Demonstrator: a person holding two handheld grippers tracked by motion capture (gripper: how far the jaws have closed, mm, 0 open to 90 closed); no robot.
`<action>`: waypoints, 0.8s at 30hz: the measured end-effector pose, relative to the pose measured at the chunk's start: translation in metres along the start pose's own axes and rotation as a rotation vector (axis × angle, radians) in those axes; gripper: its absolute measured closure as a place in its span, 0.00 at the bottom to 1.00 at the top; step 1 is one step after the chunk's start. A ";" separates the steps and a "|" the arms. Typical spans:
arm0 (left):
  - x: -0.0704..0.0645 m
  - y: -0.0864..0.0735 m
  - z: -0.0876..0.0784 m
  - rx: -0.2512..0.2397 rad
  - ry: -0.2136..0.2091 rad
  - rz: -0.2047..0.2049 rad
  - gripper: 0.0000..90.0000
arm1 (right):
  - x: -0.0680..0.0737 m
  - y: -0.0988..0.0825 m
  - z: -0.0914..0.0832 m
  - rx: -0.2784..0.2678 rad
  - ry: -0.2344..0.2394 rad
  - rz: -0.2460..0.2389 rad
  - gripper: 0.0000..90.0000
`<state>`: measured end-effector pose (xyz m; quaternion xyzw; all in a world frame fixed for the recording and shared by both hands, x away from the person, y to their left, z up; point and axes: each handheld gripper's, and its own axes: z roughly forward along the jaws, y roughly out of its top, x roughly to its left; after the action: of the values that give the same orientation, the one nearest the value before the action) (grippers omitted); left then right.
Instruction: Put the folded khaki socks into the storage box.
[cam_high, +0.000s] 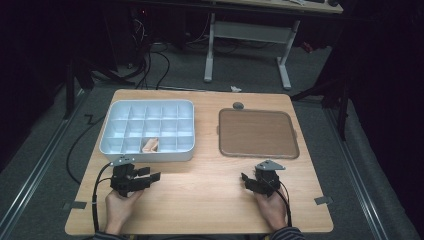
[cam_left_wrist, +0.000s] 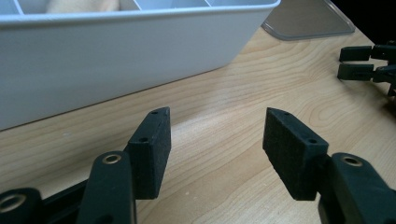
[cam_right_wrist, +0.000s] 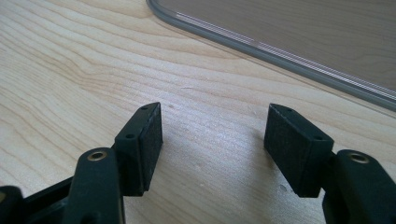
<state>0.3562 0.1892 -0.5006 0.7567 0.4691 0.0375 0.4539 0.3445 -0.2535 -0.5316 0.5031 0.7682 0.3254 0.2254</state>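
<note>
While both hands rest at the desk's (cam_high: 210, 190) near edge, the left gripper (cam_high: 148, 178) sits at 7 o'clock with jaws apart, holding nothing; the right gripper (cam_high: 248, 181) sits at 5 o'clock, jaws likewise apart over bare wood; a white compartment tray (cam_high: 114, 145) lies at 10 o'clock, a tan item (cam_high: 150, 145) in its near row; a flat brown tray (cam_high: 257, 133) lies at 2 o'clock.
</note>
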 end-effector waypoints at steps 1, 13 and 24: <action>0.000 0.000 0.001 0.000 -0.002 0.001 0.47 | 0.000 0.000 0.000 0.000 0.000 0.000 0.41; -0.004 -0.001 0.010 0.026 0.008 0.031 0.47 | 0.000 0.000 0.000 -0.001 0.002 -0.004 0.41; -0.010 -0.003 0.022 0.047 0.012 0.062 0.47 | 0.000 0.000 0.000 -0.001 0.002 -0.004 0.41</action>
<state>0.3594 0.1679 -0.5119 0.7811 0.4488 0.0452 0.4318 0.3444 -0.2533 -0.5316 0.5010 0.7694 0.3258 0.2255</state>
